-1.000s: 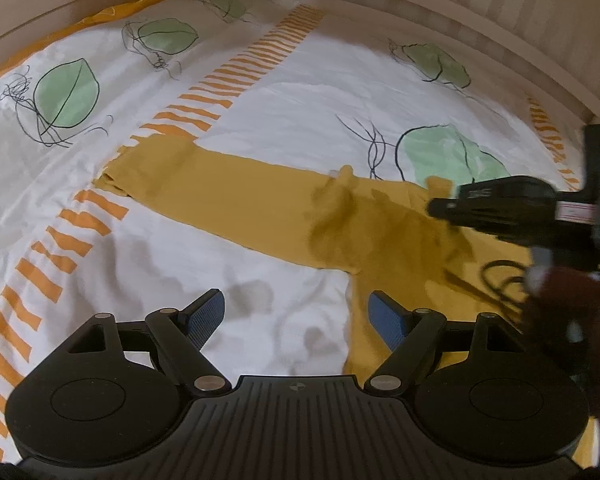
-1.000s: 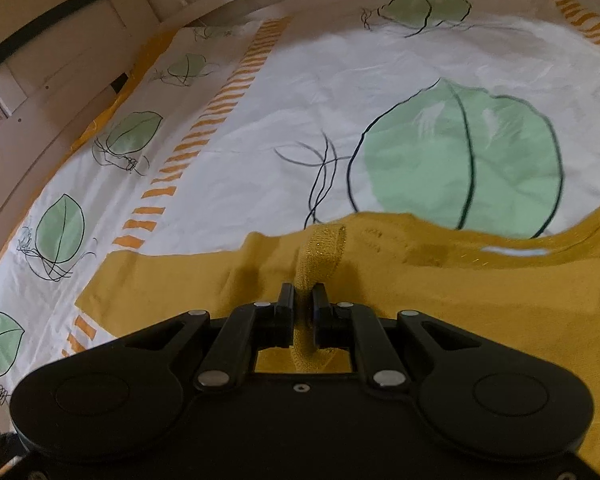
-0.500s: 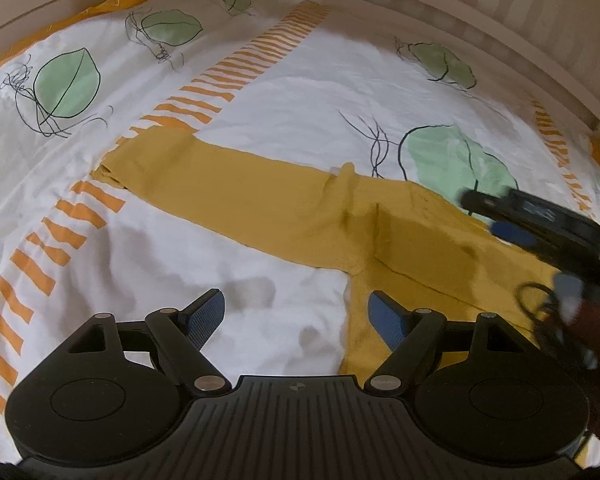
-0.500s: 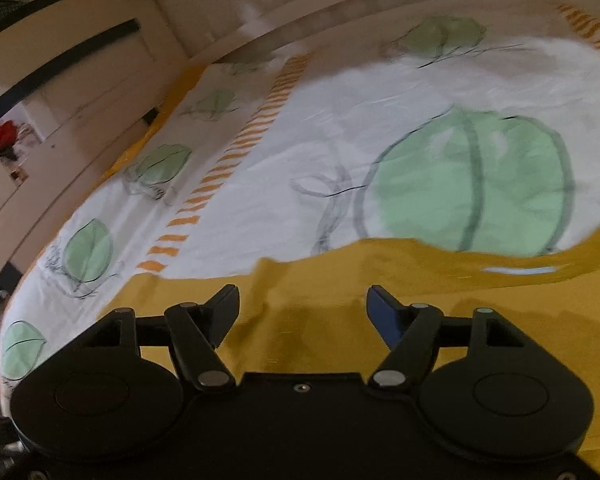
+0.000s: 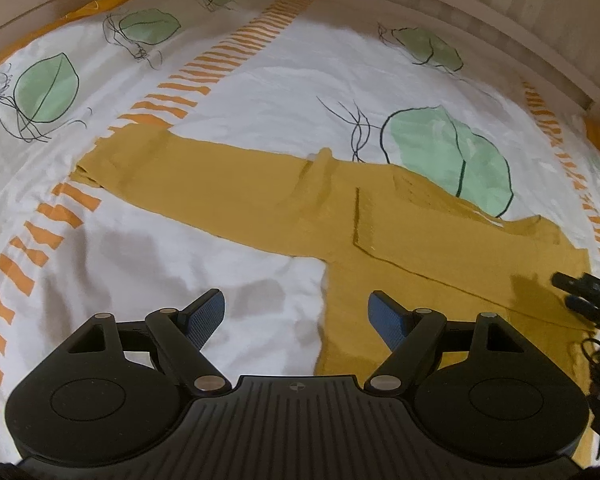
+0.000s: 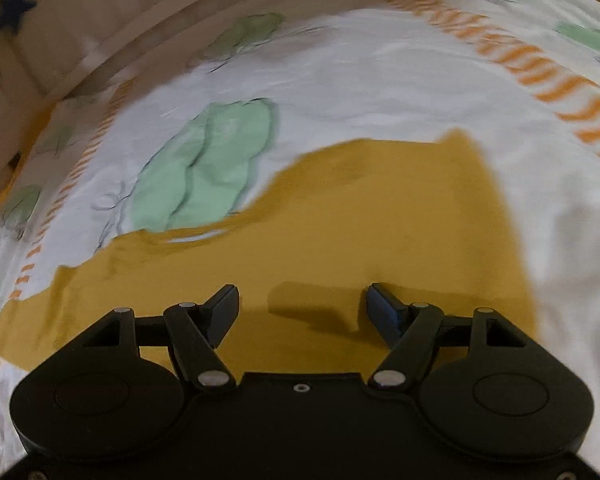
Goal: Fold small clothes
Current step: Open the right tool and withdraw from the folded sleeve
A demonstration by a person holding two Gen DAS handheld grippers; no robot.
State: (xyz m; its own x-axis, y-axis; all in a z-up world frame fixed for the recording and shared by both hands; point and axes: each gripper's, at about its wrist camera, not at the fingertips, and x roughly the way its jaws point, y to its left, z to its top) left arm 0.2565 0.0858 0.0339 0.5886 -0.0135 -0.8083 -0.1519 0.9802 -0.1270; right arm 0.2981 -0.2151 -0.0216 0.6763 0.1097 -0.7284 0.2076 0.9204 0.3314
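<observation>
We held both the left gripper [image 5: 296,314] and the right gripper [image 6: 302,310] with fingers spread wide, gripping nothing, above the mustard garment [image 5: 380,224] lying flat on the bed [image 5: 260,100].

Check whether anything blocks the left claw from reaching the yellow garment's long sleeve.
Nothing visible does. The left claw is open above bare bedsheet, and the sleeve of the yellow garment lies flat and uncovered ahead.

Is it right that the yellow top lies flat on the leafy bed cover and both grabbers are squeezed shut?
Not quite. The yellow top does lie on the leafy bed cover, but both wrist views show the left gripper and right gripper open.
</observation>
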